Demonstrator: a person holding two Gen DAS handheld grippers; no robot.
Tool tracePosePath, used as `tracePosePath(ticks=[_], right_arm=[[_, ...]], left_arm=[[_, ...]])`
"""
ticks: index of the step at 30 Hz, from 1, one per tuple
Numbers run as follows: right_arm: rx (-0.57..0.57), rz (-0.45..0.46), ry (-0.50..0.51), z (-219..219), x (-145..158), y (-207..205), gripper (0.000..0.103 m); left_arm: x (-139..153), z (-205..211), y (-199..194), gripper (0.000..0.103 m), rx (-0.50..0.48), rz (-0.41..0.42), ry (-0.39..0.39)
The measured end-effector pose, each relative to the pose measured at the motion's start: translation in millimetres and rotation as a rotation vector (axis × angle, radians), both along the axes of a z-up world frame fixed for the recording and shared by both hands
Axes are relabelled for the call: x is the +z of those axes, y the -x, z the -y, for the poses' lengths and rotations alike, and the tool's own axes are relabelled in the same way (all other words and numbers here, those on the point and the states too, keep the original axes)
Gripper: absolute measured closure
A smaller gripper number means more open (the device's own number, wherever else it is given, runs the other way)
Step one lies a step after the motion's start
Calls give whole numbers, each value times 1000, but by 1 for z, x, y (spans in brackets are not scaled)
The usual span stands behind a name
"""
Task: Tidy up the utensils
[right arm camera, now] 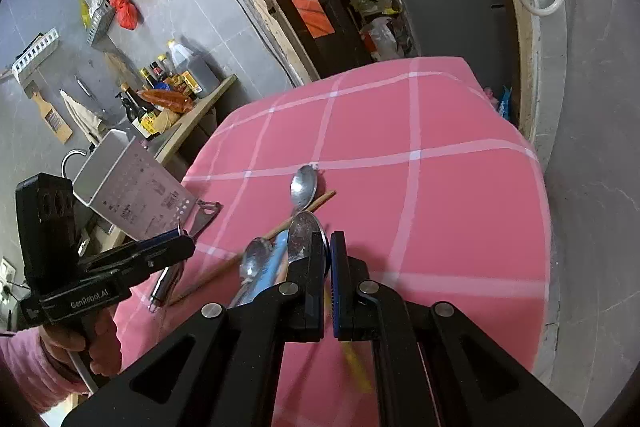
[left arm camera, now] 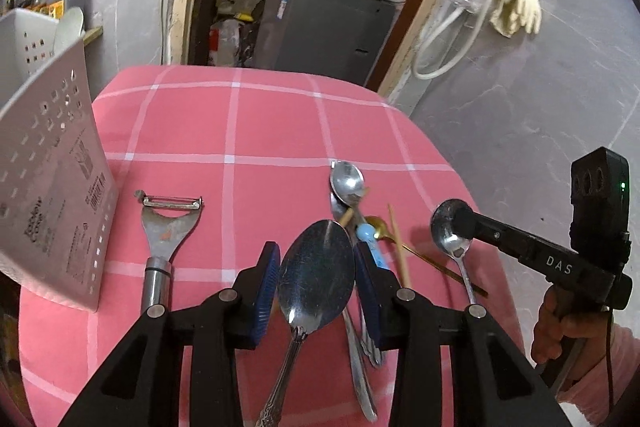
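We see left gripper [left arm camera: 316, 287] wide, straddling bowl of large ornate steel spoon [left arm camera: 316, 267] flat on pink checked tabletop [left arm camera: 240, 131], not pinched. Right gripper [right arm camera: 327, 287] narrow, clamping small steel spoon [right arm camera: 305, 235] by bowl, lifted for white perforated holder [left arm camera: 56, 195] at our left, we judge.

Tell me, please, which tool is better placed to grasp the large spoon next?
Left. The left tool is open, with its fingers on both sides of the large spoon. The right tool is shut on a smaller spoon, off to the right.
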State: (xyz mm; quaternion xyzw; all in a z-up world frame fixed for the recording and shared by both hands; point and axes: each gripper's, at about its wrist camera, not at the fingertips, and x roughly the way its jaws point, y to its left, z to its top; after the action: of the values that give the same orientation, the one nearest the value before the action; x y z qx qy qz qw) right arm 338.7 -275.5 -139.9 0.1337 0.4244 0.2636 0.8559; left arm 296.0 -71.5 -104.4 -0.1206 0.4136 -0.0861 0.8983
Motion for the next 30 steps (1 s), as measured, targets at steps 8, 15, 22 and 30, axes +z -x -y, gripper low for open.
tracePosePath(ticks=[8, 15, 22, 30], right_arm=[[-39, 34, -13, -3, 14, 24, 100], [-84, 88, -31, -11, 34, 45, 100], [-134, 155, -55, -30, 65, 60, 100], [-176, 289, -62, -66, 114, 65, 100]], left_arm=[[18, -5, 27, 67, -28, 52, 1], [48, -21, 41, 68, -9, 131, 22], [80, -47, 50, 68, 19, 194, 43], [129, -86, 47, 68, 33, 260, 55]])
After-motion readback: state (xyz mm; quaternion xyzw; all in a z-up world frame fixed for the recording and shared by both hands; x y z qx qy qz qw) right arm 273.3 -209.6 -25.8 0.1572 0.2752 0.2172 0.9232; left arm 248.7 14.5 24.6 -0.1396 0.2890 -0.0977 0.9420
